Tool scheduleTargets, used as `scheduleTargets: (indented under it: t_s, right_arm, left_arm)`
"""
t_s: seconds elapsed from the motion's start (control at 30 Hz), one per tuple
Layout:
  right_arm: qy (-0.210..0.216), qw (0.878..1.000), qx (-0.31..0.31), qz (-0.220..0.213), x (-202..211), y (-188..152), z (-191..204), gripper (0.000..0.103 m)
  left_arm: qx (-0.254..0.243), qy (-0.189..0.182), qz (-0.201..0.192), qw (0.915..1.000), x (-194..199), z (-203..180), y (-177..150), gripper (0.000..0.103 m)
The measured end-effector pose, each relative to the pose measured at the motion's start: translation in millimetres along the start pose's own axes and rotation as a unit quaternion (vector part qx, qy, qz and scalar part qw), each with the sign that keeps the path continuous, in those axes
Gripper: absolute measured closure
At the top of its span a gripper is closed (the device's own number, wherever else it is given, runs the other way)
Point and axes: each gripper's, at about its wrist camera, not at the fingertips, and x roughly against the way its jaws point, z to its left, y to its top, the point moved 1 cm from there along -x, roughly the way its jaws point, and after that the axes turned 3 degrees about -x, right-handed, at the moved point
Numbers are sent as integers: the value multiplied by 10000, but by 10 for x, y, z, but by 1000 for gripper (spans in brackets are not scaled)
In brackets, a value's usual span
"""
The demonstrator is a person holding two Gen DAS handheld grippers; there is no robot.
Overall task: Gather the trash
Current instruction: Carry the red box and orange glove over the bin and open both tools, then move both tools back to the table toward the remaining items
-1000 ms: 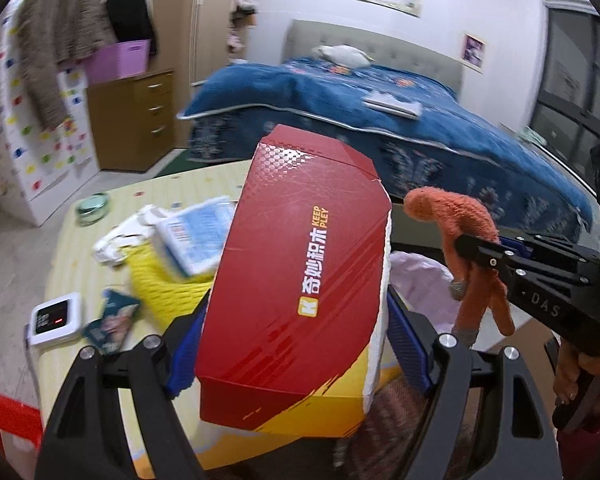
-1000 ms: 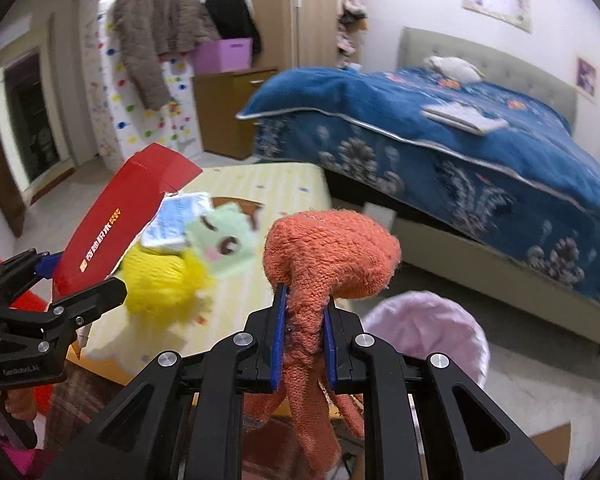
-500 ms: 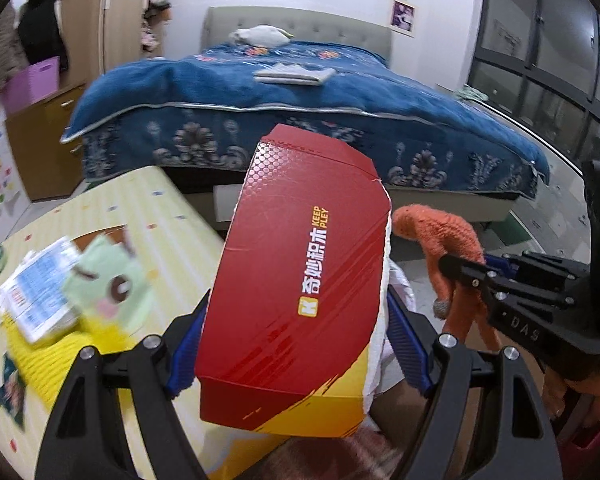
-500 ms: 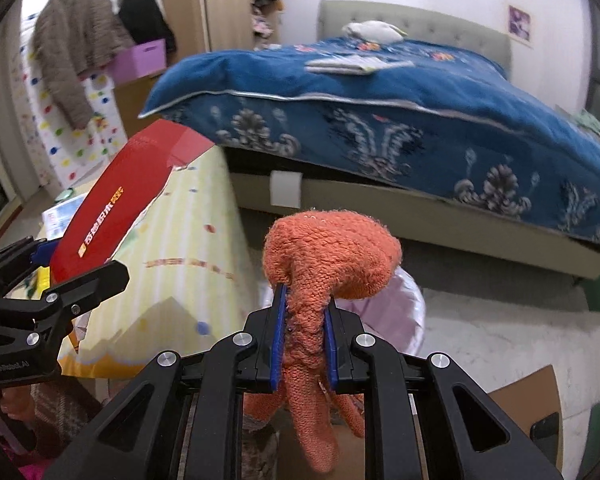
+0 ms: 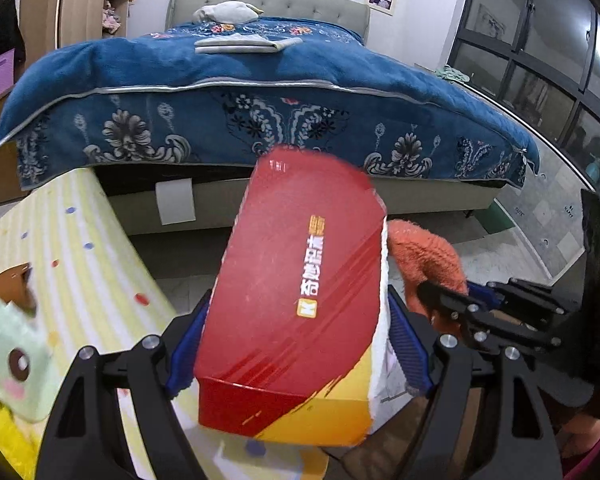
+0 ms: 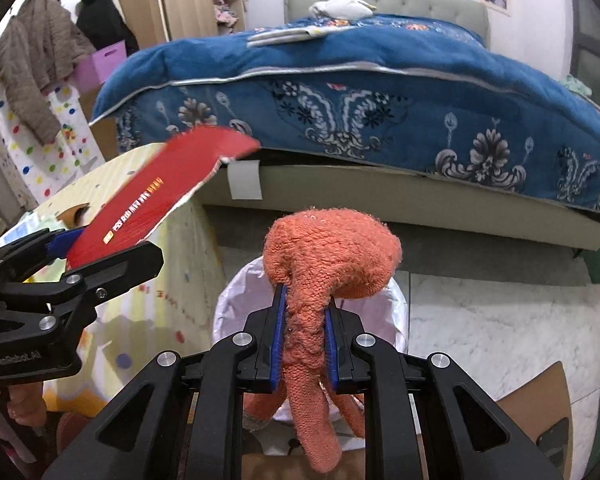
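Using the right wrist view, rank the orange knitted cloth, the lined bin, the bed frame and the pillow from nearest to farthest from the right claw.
1. Orange knitted cloth: pinched in the right claw.
2. Lined bin: on the floor just beyond and below the claw.
3. Bed frame: across the floor, mid-picture.
4. Pillow: at the headboard, top of the picture.

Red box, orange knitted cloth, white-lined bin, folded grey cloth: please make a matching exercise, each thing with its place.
Things:
1. red box
2. orange knitted cloth
3. white-lined bin
4. folded grey cloth

Places:
A. on the blue bed cover
B. on the floor, below the right gripper
C. between the left gripper's pads
D. pinched in the right gripper

Pairs: 1-C, 2-D, 3-B, 4-A
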Motion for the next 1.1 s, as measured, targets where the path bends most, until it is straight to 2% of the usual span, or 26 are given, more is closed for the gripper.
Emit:
scheduleTargets:
  t_s: [0.07,0.13,0.2,0.27,0.33,0.47,0.73,0.97,1.1]
  right_arm:
    - [15,10000,-45,33,-95,15,-36,83]
    - [47,9999,-84,71,-209,25,-78,81]
    - [62,9996,-138,242,-393,23,-128,56]
    - [-37,9988,-204,441,-530,4,-162,48]
    - [-96,9986,-267,452,-520,-15,-166,48]
    - [-75,9989,-392,251,-238,-21,-131,48]
    - [176,9994,-279,-58,341,-100,127,48]
    - [476,9984,245,-188,618,-132,673,48]
    - [730,9952,630,-173,666,-145,1100,48]
  left_arm:
    - [30,-41,43,10000,-87,11,29,10]
    - [99,14,9,9999,-118,54,50,9]
    - [185,51,9,9998,-116,110,54,8]
    - [290,192,-13,9994,-71,199,49,8]
    - [398,325,-49,9987,41,301,30,8]
    - [474,628,-179,9967,333,439,-51,8]
    - [613,907,-322,9935,942,526,-392,8]
    - [598,1464,-413,9865,1440,644,-723,8]
    - [791,1837,-479,9786,1707,856,-939,8]
